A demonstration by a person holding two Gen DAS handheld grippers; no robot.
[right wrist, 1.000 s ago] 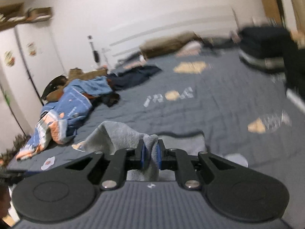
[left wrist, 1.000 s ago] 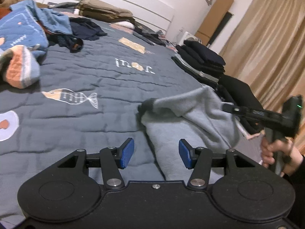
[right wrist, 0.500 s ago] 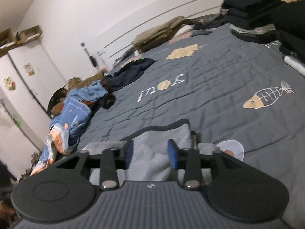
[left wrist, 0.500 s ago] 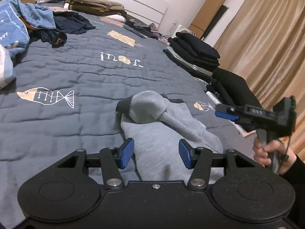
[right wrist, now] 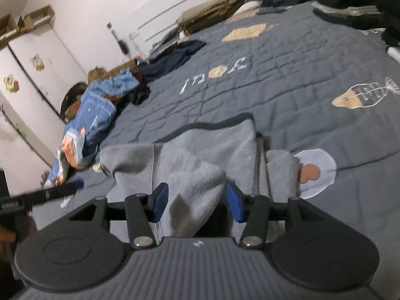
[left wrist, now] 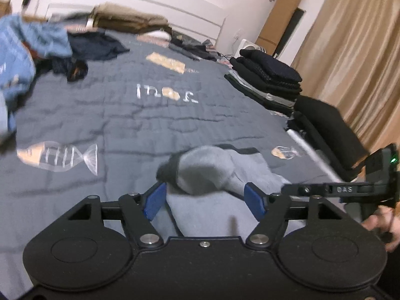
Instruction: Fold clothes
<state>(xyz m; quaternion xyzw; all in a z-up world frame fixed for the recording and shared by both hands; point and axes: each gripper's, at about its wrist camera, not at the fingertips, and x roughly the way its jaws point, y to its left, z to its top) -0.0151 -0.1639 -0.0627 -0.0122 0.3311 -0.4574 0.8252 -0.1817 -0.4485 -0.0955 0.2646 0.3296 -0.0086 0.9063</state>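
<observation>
A grey fleece garment (left wrist: pixel 207 172) with dark trim lies partly folded on the grey quilted bed (left wrist: pixel 140 122). My left gripper (left wrist: pixel 203 201) is open, its blue pads on either side of a bunched sleeve end, just above the cloth. My right gripper (right wrist: pixel 197 203) is open too, with a folded grey flap (right wrist: pixel 197 182) lying between its pads. The garment in the right wrist view (right wrist: pixel 212 145) spreads flat beyond the flap. The right gripper also shows in the left wrist view (left wrist: pixel 350 190), held in a hand at the right.
A heap of blue and dark clothes (left wrist: pixel 27 57) lies at the bed's left. Stacks of folded dark clothes (left wrist: pixel 270 80) stand along the right edge, near the curtain (left wrist: pixel 357 57). Brown folded clothes (right wrist: pixel 212 17) lie by the headboard. White cupboards (right wrist: pixel 32 75) stand at left.
The right gripper let go of the grey cloth and opened; the cloth dropped onto the garment. The left gripper moved forward and down to the bunched sleeve.
</observation>
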